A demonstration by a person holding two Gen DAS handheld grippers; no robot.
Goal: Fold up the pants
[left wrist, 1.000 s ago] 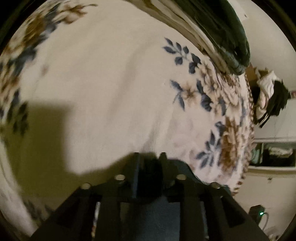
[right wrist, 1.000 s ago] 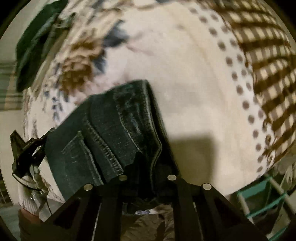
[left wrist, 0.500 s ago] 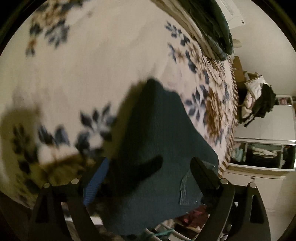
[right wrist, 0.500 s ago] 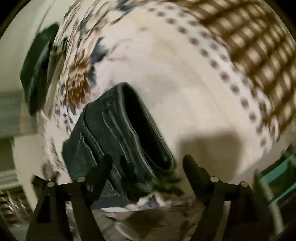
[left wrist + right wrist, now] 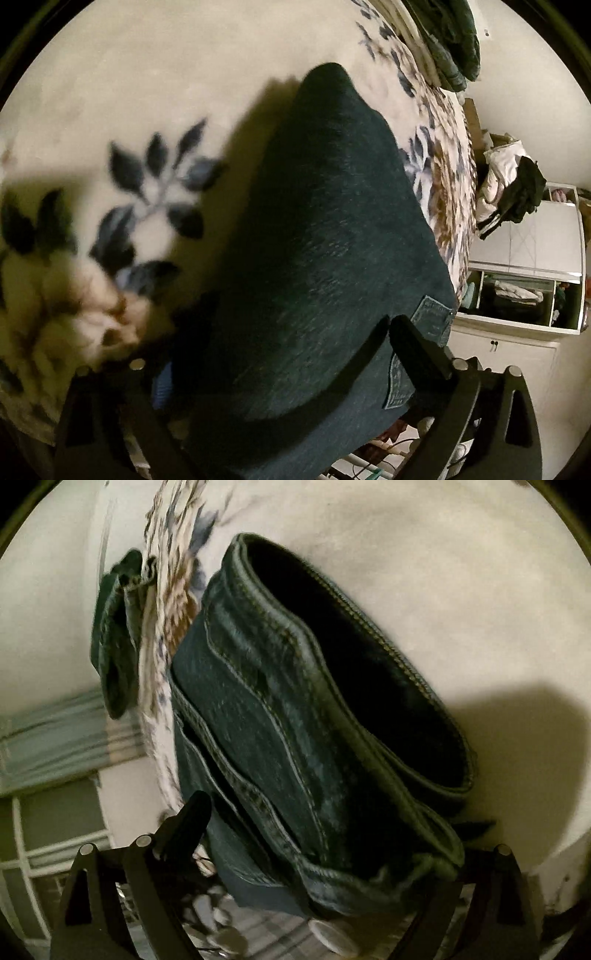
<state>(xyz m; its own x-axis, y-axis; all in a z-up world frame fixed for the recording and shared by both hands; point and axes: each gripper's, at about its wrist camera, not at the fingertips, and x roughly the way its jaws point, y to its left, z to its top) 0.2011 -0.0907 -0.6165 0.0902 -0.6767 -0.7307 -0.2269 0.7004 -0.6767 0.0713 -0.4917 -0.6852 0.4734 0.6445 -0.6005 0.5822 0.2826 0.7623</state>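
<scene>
Jeans (image 5: 314, 738) folded thick, lying on floral blanket (image 5: 129, 110) w/ both grippers right at them. Left gripper (image 5: 280, 354) and right gripper (image 5: 325, 834) spread wide, gripping nothing. Press stack flat, square edges. Beyond: dark clothes pile (image 5: 450, 40).

Ahead of me a cream floral blanket (image 5: 110, 92) covers the bed. At the right edge of my left view stands a white cabinet (image 5: 517, 354) against a pale wall (image 5: 524, 92), under dim yellowish light.
</scene>
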